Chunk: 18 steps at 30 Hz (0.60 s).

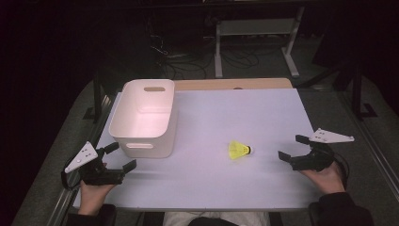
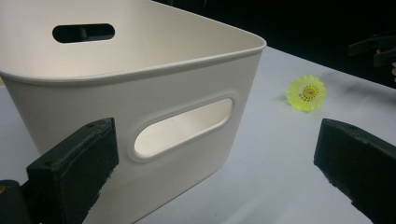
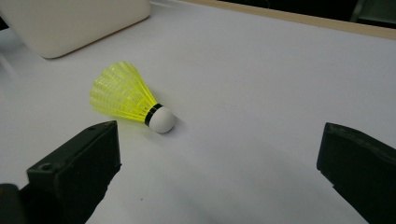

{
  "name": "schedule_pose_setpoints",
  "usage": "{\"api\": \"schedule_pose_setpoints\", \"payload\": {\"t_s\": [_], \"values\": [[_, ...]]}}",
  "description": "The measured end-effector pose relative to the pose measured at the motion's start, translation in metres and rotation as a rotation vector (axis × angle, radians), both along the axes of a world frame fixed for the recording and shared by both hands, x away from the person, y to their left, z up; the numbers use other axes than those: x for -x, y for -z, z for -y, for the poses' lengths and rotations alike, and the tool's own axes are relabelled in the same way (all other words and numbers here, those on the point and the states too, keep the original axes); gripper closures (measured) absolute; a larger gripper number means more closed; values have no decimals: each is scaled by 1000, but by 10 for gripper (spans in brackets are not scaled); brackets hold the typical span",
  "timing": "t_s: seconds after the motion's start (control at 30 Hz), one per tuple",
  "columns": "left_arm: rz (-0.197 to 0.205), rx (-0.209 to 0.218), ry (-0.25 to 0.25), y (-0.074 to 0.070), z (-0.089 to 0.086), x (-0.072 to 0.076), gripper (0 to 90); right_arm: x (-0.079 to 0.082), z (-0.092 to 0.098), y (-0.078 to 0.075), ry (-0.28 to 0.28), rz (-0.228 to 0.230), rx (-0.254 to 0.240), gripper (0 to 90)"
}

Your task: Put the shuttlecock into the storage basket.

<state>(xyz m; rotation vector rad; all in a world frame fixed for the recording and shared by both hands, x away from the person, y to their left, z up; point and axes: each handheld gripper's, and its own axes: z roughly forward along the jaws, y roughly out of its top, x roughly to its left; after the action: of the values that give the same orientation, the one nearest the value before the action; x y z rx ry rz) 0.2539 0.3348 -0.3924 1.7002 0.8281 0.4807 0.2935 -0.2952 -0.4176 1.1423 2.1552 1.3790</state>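
A yellow shuttlecock with a white cork tip lies on its side on the white table, right of centre. In the right gripper view the shuttlecock rests just ahead of the wide-open black jaws, cork end toward them. My right gripper is open, a short way right of it. A white plastic bin with handle slots stands at the left. My left gripper is open right in front of the bin's near wall, nothing between its jaws. The shuttlecock also shows far off beyond the bin.
The white tabletop ends at a wooden strip at the back. Metal frame legs and cables lie on the dark floor beyond. A person's hands hold both grippers at the near edge.
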Motion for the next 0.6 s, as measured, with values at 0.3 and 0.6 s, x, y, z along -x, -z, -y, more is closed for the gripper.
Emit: {"api": "schedule_pose_setpoints", "payload": {"t_s": [0.3,0.6], "values": [[-2,1,4,0,0,0,0,0,-2,0,-7,-2,12,0],[-3,-2,7,0,1,0,0,-1,-3,0,-14,-6,13,0]]}}
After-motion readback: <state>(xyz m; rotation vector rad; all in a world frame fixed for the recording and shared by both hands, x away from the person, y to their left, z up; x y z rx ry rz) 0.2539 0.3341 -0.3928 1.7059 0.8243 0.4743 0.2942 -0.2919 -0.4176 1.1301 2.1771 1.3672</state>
